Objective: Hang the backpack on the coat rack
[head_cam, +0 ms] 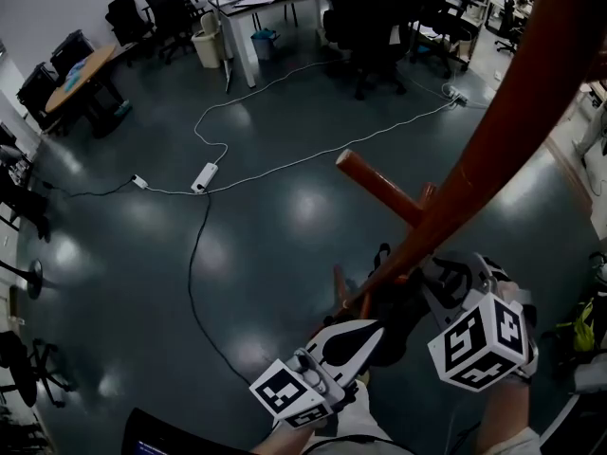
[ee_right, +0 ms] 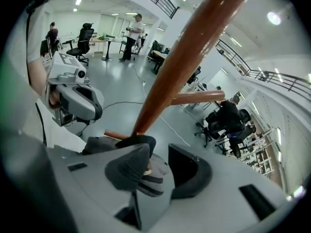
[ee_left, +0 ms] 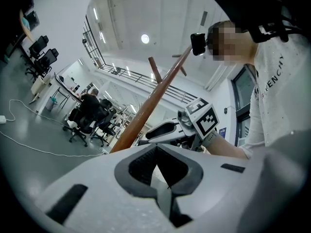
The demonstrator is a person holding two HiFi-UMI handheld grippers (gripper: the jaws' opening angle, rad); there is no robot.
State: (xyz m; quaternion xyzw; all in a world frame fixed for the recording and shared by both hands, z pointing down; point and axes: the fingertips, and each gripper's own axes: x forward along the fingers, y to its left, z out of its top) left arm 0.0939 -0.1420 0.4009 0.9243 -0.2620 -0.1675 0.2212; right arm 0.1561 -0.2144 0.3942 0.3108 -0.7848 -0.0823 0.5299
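The coat rack's red-brown pole (head_cam: 493, 131) slants from the upper right down to the lower middle, with a peg (head_cam: 379, 186) sticking out to the left. The dark backpack (head_cam: 403, 316) hangs low against the pole. In the right gripper view its black top loop (ee_right: 141, 141) sits around the pole by a short lower peg (ee_right: 114, 134). My right gripper (ee_right: 158, 154) is open, and grey backpack fabric (ee_right: 148, 178) lies loose between its pads. My left gripper (head_cam: 372, 330) is just left of the backpack, shut and empty. It also shows in its own view (ee_left: 156, 152).
White and black cables with a power strip (head_cam: 204, 176) cross the dark floor. Desks and office chairs (head_cam: 171, 8) line the far side. A seated person (ee_right: 226, 115) and standing people (ee_right: 136, 33) are farther off. A stand base (head_cam: 33, 278) sits at the left.
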